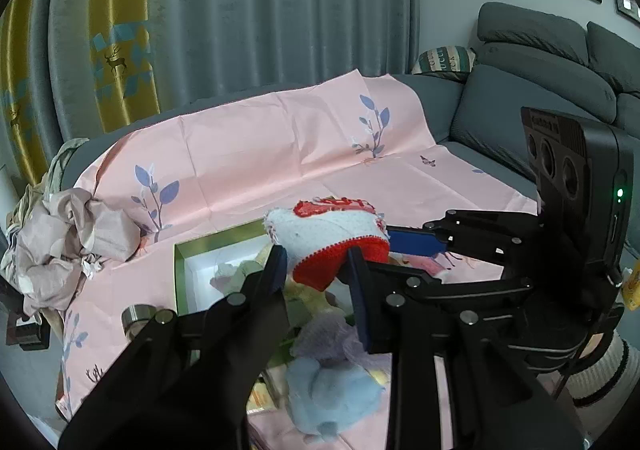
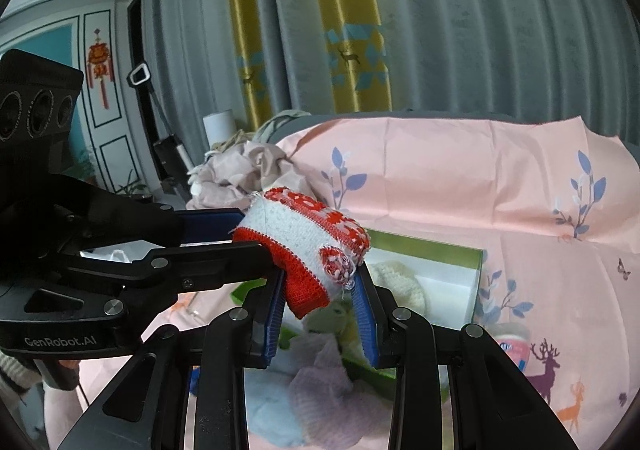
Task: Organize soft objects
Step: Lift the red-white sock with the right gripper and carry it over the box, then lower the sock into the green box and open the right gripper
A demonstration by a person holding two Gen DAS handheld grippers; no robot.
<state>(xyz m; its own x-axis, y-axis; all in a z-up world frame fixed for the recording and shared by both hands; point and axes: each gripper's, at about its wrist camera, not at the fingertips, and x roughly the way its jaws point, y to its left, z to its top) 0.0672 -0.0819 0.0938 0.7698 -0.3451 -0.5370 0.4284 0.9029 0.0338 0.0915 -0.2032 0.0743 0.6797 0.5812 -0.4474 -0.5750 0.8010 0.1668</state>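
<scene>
**Knit piece held aloft by both grippers**

The left gripper (image 1: 316, 270) and right gripper (image 2: 320, 290) each clamp one end of the red-and-white knit piece (image 1: 332, 238), lifted above the open green box (image 1: 182, 274) at six o'clock. Probably the folding step; next, bring the ends together, then lower it into the box.
</scene>
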